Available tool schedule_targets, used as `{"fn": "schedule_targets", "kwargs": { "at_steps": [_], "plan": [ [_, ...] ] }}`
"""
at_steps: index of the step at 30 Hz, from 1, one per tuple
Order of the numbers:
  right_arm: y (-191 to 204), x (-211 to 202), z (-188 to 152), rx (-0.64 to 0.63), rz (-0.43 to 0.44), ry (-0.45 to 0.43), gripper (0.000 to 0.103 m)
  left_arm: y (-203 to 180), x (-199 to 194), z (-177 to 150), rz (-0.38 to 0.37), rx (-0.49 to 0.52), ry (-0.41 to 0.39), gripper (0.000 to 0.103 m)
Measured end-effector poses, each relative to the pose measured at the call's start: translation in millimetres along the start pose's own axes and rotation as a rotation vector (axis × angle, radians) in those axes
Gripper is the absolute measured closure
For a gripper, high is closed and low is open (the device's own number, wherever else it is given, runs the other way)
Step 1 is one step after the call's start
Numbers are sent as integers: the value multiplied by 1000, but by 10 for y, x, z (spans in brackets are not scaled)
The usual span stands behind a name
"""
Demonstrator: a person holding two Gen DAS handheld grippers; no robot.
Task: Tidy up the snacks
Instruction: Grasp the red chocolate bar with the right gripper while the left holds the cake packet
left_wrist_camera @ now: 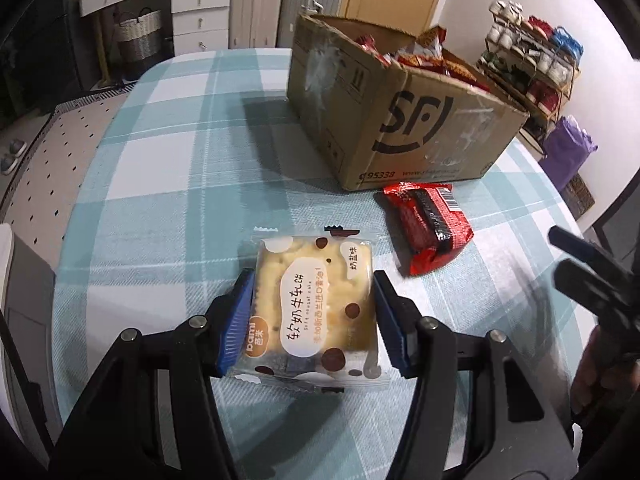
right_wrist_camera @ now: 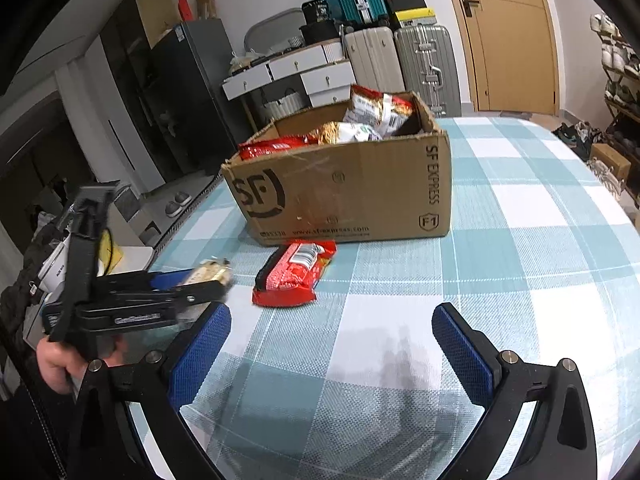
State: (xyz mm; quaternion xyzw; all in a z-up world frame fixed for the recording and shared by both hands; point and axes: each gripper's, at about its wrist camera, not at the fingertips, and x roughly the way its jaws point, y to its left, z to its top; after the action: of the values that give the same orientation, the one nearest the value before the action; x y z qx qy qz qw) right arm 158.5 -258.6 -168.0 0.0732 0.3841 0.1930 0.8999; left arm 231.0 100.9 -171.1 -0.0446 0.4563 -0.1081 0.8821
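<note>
My left gripper (left_wrist_camera: 314, 286) is shut on a clear-wrapped yellow nougat cracker packet (left_wrist_camera: 314, 300), its blue pads pressed on both sides. In the right wrist view the same packet (right_wrist_camera: 210, 273) sits in the left gripper above the table at the left. A red snack packet (left_wrist_camera: 430, 226) lies on the checked tablecloth in front of the cardboard SF box (left_wrist_camera: 400, 132); it also shows in the right wrist view (right_wrist_camera: 294, 274). The box (right_wrist_camera: 348, 196) holds several red and gold snack bags. My right gripper (right_wrist_camera: 332, 324) is open and empty above the cloth, short of the red packet.
The table (right_wrist_camera: 520, 240) has a blue and white checked cloth. Suitcases (right_wrist_camera: 424, 64), white drawers and a dark cabinet stand behind it. A shoe rack (left_wrist_camera: 532, 64) and a purple bag (left_wrist_camera: 568, 152) stand at the right. The right gripper's body (left_wrist_camera: 592, 272) shows at the right edge.
</note>
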Motion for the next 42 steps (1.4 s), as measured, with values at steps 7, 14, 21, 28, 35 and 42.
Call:
{"fn": "schedule_targets", "kwargs": {
  "at_steps": [7,14,21,28,35,42],
  "plan": [
    [-7,319,31,-6,3,97,1,58,-259,-113,-18,-43,-34,48],
    [8,572,135,-3,8,155,1,116,-425,-179,-30,-65,-50,48],
    [85,859,331,-35,-2,204,1,176,-520,-253,-34,-86,-50,48],
    [309,1125,473,-84,-12,237,1,328,-581,-340,-21,-130,-51,48],
    [620,1255,435,-199,-103,225,18,468,-726,-427,8,-176,-70,48],
    [771,1149,331,-280,-102,192,58,419,-836,-439,12,-170,-82,48]
  ]
}}
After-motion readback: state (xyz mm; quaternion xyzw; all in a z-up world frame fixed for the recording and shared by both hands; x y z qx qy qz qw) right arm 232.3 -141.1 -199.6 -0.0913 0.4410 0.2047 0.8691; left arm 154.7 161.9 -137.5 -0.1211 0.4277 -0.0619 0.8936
